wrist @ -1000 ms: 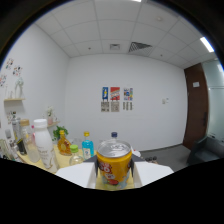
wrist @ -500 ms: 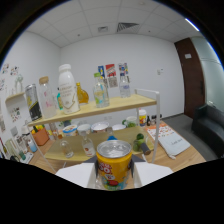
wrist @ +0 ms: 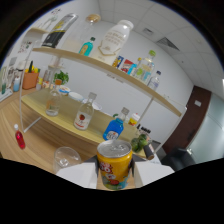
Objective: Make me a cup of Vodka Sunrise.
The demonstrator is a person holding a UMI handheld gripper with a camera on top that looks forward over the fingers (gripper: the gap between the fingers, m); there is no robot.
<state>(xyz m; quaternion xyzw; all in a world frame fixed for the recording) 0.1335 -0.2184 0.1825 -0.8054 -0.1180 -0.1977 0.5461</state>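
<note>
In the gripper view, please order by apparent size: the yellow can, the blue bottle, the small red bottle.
1. yellow can, held in the gripper, nearest, so it looms
2. blue bottle
3. small red bottle

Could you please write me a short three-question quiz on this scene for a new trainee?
1. True or false: the gripper holds a yellow can between its fingers.
2. The empty glass stands: A) beside the can on the wooden table; B) on the upper shelf; C) inside the can.
3. What colour is the liquid in the bottle just beyond the can?

Key: 1 true, both fingers press on it. 2 A. 3 blue.
</note>
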